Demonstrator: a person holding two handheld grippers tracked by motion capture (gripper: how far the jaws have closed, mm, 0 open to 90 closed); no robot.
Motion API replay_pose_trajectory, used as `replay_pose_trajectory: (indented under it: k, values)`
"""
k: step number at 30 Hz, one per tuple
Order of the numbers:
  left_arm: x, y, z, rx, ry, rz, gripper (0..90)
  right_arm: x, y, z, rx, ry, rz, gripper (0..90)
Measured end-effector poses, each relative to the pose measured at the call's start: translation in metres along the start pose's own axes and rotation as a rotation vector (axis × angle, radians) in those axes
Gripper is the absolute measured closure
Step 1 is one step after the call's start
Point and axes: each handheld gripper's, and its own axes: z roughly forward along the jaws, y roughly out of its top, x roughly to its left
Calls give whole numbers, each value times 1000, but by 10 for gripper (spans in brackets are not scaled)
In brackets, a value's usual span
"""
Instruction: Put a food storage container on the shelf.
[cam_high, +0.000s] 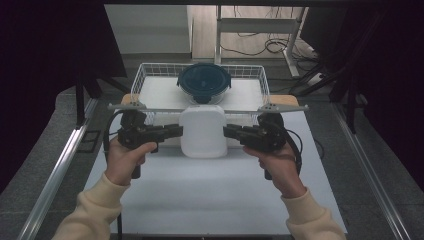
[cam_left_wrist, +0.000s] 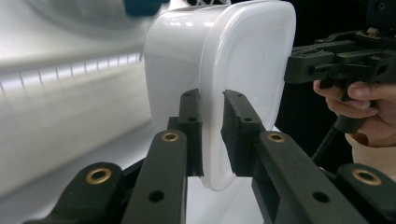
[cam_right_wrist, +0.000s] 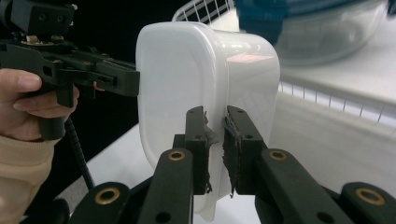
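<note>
Nearest the table's front edge, our forearms in cream sleeves come up over the white table (cam_high: 200, 200). Our left hand (cam_high: 125, 157) holds the left claw (cam_high: 181, 131), and our right hand (cam_high: 277, 162) holds the right claw (cam_high: 225, 132); both point inward toward each other across the middle of the table.

Between them we hold a white container (cam_high: 202, 131), one claw on each of its side edges. In the left gripper view, the left claw (cam_left_wrist: 212, 135) stands narrow, its pads pinched on the container's (cam_left_wrist: 233, 60) rim, with the right claw and its hand farther off on the opposite side. In the right gripper view, the right claw (cam_right_wrist: 215, 144) is likewise narrow and clamped on the rim of the container (cam_right_wrist: 187, 74), its worn pads pressing the plastic.

The container sits about midway across the table, just in front of the wire basket (cam_high: 145, 75). Whether it is clear of the table, we cannot tell.

Farther back, at the table's rear edge, the wire basket holds a round bowl with a dark blue lid (cam_high: 204, 81).
</note>
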Motion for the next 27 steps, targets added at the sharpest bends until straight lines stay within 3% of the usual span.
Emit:
replay_pose_trajectory:
  k: [5, 11, 27]
  values:
    - [-2, 30, -10, -13, 0, 21, 789, 3, 31, -4, -23, 9, -3, 799]
    - [-4, 54, -17, -16, 14, 32, 789, 2, 54, -4, -31, 14, -9, 799]
    - [4, 115, -25, -20, 3, 44, 788, -5, 112, -2, -51, 14, -28, 797]
